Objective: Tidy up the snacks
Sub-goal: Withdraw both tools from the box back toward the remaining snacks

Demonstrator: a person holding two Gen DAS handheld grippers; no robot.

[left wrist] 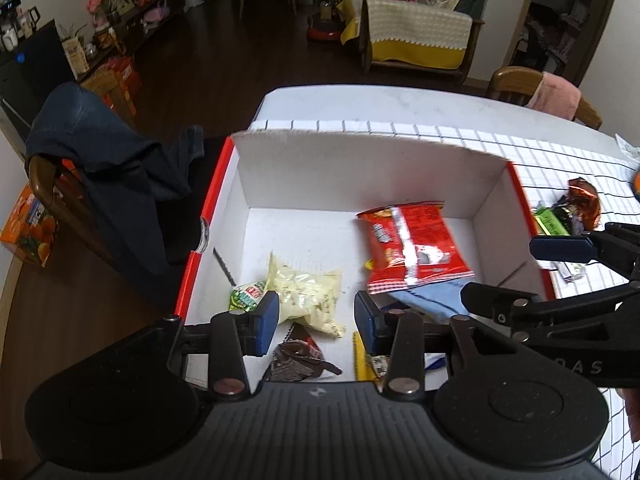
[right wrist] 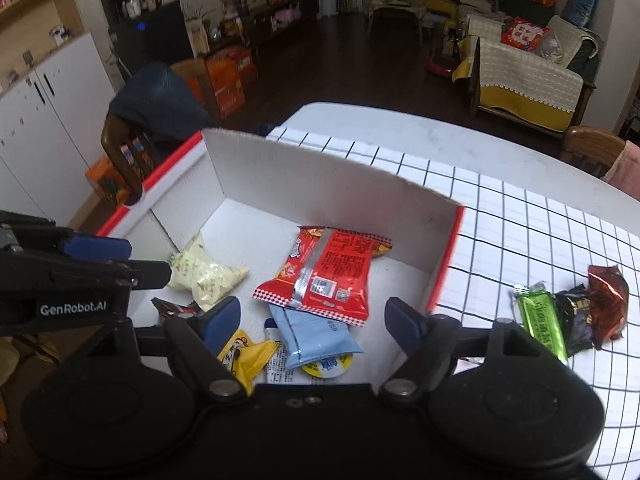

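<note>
- The right claw (right wrist: 312, 322) is hanging over the near end of the box (right wrist: 320, 176), with its jaws spread wide and nothing between them.
- The left claw (left wrist: 316, 322) is hanging over the box too, with its jaws partly apart and pinching nothing.
- The box is sitting on the desk (right wrist: 520, 232), which is wearing a white cloth with black lines.
- The box is white inside, with red edges.
- A red bag (right wrist: 324, 276) is lying flat in the middle of the box.
- A blue pack (right wrist: 316, 336) is peeking out from under the near edge of the red bag.
- A pale bag (right wrist: 204, 272) is lying on the left side of the box.
- A yellow pack (right wrist: 248, 360) and a dark pack (left wrist: 296, 356) are lying at the near end of the box.
- A small green and white pack (left wrist: 246, 296) is lying just beside the pale bag.
- Three snacks are sitting out on the desk, to the right of the box.
- They are a green bar (right wrist: 540, 320), a black pack (right wrist: 576, 320) and a shiny brown pack (right wrist: 608, 300), all touching in a row.
- A chair (left wrist: 44, 184) with a dark cloth (left wrist: 120, 160) over it is standing to the left of the desk.
</note>
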